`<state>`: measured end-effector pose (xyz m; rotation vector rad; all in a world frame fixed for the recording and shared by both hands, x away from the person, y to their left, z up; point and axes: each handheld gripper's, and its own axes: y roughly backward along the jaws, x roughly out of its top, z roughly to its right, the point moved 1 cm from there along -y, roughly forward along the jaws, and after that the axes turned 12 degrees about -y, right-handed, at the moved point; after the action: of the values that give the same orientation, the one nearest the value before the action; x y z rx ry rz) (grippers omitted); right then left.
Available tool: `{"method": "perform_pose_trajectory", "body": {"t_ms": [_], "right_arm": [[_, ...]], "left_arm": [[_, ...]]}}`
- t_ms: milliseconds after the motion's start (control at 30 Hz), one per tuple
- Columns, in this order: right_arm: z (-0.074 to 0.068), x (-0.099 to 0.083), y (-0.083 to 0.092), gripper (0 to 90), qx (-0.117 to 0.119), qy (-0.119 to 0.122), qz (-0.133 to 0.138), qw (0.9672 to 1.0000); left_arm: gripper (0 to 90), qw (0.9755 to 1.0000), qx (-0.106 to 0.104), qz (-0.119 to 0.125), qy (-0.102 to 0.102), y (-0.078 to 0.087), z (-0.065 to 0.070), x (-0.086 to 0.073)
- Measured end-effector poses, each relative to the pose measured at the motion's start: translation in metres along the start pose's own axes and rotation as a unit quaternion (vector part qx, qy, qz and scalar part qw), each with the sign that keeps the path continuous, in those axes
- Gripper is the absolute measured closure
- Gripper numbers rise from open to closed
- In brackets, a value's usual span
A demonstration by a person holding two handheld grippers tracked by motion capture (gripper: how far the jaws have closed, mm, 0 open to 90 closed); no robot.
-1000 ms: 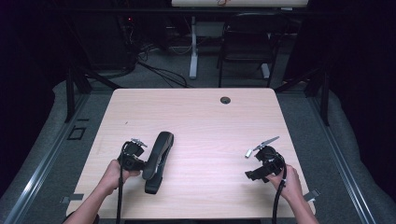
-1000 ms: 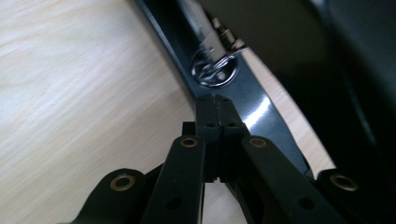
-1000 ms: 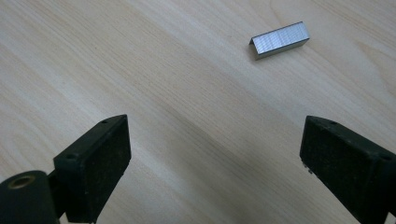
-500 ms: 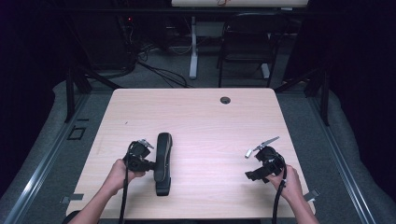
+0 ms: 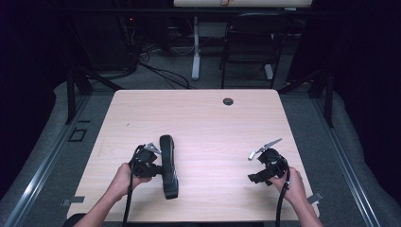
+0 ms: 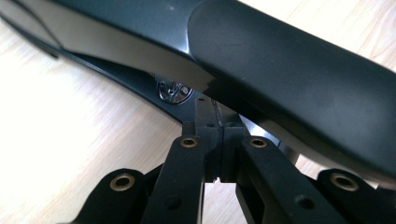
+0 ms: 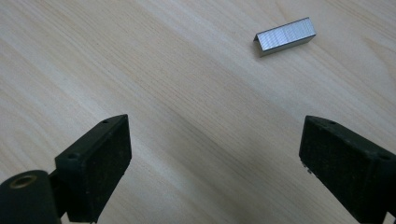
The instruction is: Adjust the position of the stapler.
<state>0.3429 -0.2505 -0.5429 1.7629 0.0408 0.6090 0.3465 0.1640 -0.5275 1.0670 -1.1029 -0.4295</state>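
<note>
So from up high, my left gripper (image 5: 158, 161) was tucked tight against the side of the black stapler (image 5: 169, 166), and you couldn't really make out where my jaws met it, just one dark blob near the front-left of the tabletop (image 5: 198, 118). My left gripper view sorted that out: my jaws were pinched together on a thin edge on the stapler's (image 6: 280, 70) underside, right by a small shiny rivet (image 6: 173, 90), with the body running diagonally across the top and cut off at both sides. The stapler's top had a matte, slightly rubbery-looking curve, with a glossier hard plastic band below it. Whether it was lifted or sitting flat on the wood I honestly couldn't tell. Over on the right, my right gripper (image 5: 257, 163) sat near the front-right of the tabletop, well apart from the stapler, and from above its jaws were too small to judge. Its own view showed them spread wide with nothing between them, only pale wood grain, and a strip of staples (image 7: 285, 36) lying ahead of them, silvery, ribbed and folded into a little channel shape. I couldn't pick that strip out from above, way too tiny.
</note>
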Motion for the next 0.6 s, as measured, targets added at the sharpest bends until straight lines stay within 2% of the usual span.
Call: {"method": "perform_pose_trajectory", "body": {"t_ms": [200, 433, 467, 600], "right_arm": [[-0.001, 0.0, -0.001, 8.8, 0.0, 0.001, -0.001, 1.0], [-0.002, 0.0, -0.002, 9.0, 0.003, 0.001, -0.004, 1.0], [-0.002, 0.0, -0.003, 9.0, 0.01, -0.002, -0.002, 0.9999], [-0.003, 0.0, -0.003, 9.1, 0.01, -0.003, -0.003, 0.9999]], "left_arm": [[90.0, 0.9997, 0.002, 0.006, -0.022, -0.009, 0.01, 0.014], [90.0, 0.9995, 0.0, 0.02, -0.026, -0.014, 0.014, 0.024], [90.0, 0.9993, 0.0, 0.022, -0.029, -0.015, 0.015, 0.025], [90.0, 0.9988, -0.005, 0.028, -0.039, -0.018, 0.018, 0.03]]}}
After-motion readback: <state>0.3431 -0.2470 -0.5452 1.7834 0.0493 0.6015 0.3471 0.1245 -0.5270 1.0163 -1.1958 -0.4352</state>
